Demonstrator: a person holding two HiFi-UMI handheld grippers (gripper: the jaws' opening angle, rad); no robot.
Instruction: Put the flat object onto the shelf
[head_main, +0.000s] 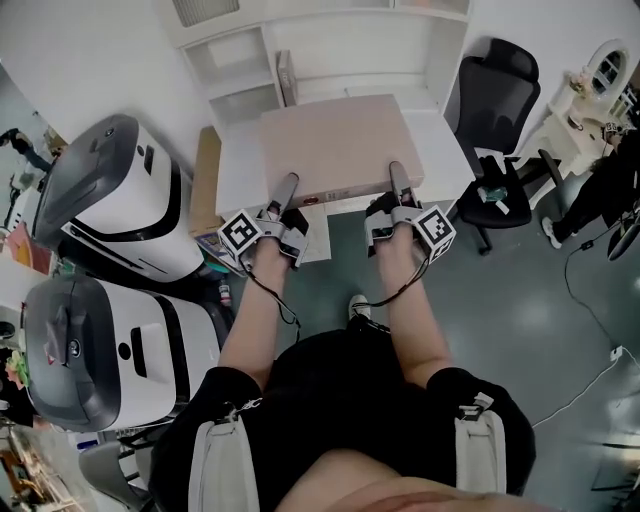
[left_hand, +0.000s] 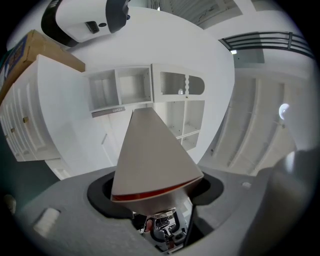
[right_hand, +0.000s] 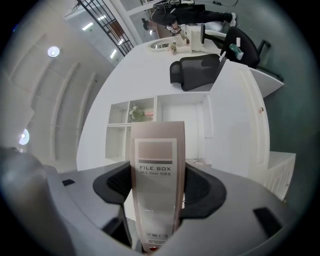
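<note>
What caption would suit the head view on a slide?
A person holds a flat beige file box by its near edge with left gripper and right gripper, facing a white shelf.

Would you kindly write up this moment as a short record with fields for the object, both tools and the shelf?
object: flat beige file box, carried roughly level
left tool: shut on the file box's near edge
right tool: shut on the same edge, at the labelled spine
shelf: white, open compartments, ahead of the file box
placed on shelf: not yet
</note>
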